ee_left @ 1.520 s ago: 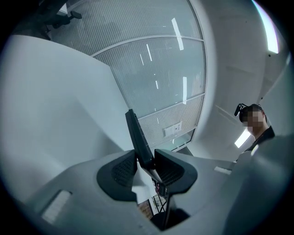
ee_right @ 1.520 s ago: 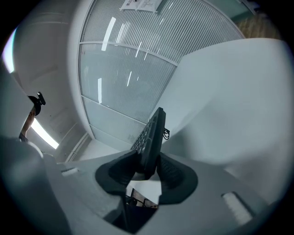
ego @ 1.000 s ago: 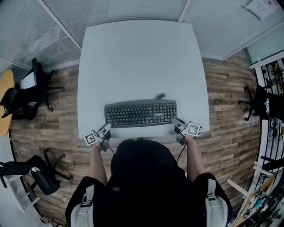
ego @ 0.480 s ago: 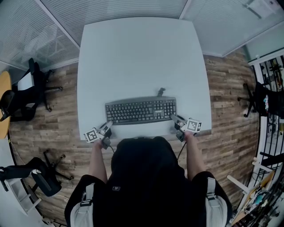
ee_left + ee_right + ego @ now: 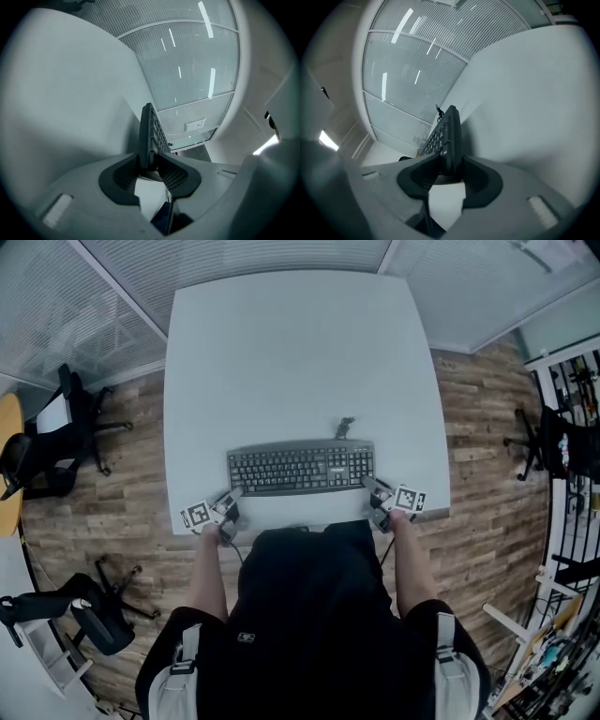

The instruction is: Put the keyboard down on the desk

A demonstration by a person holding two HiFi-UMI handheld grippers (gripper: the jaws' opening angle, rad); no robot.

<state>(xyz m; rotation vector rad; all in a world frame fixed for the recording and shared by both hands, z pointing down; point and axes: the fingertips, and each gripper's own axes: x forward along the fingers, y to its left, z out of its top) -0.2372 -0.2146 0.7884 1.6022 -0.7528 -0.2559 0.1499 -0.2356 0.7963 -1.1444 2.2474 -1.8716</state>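
Black keyboard [image 5: 300, 468] is pinched at both short ends; its left end is clamped between the left gripper's [image 5: 231, 497] jaws, its right end between the right gripper's [image 5: 369, 487] jaws; beyond the jaws the white desk [image 5: 291, 352] is spread; contact with it cannot be told.

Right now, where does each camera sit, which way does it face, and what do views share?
Head view: on the person's head, looking steeply down at desk and keyboard; forearms, torso, left gripper and right gripper show.
Left gripper view: on the left gripper, looking along its jaws, clamped on the keyboard's end; only jaws show.
Right gripper view: likewise on the right gripper, at the opposite end.
Shared: all see keyboard and desk.
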